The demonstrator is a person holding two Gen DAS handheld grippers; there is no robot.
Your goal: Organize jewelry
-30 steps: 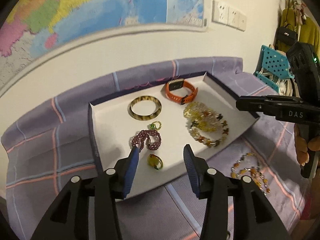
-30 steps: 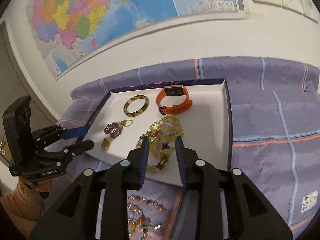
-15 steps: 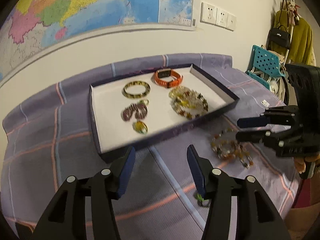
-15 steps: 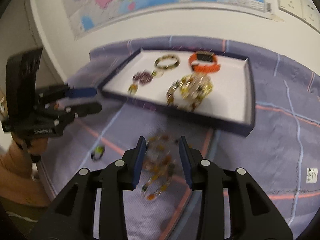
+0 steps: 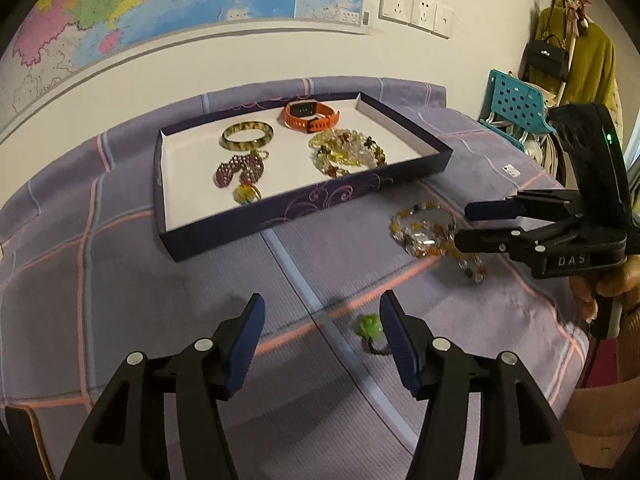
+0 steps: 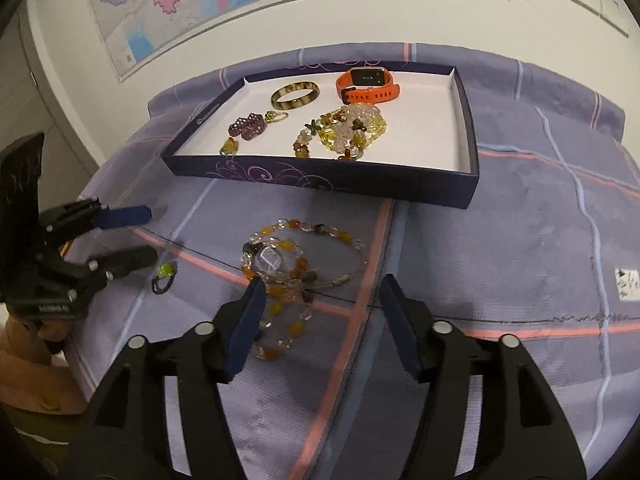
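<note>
A dark purple tray (image 5: 304,204) (image 6: 320,178) with a white floor holds an orange watch (image 5: 310,115) (image 6: 367,86), a tortoiseshell bangle (image 5: 248,135) (image 6: 295,95), a purple beaded piece (image 5: 238,168) (image 6: 247,126), a small yellow ring (image 5: 245,193) and a pile of yellow bead bracelets (image 5: 346,152) (image 6: 344,130). An amber bead necklace (image 5: 432,236) (image 6: 288,276) lies on the cloth before the tray. A green-stone ring (image 5: 370,328) (image 6: 164,274) lies by it. My left gripper (image 5: 322,344) (image 6: 138,236) is open, the ring at its right finger. My right gripper (image 6: 320,320) (image 5: 464,224) is open over the necklace.
A purple plaid cloth (image 6: 520,240) covers the table. A wall map (image 5: 160,4) and sockets (image 5: 416,14) are behind. A teal chair (image 5: 516,104) and hanging clothes (image 5: 580,60) stand at the right. A small white tag (image 6: 626,278) lies on the cloth.
Both grippers have pulled back from the tray and lowered toward the cloth in front. The right gripper's jaws have opened wider. The necklace and green ring now lie close before them.
</note>
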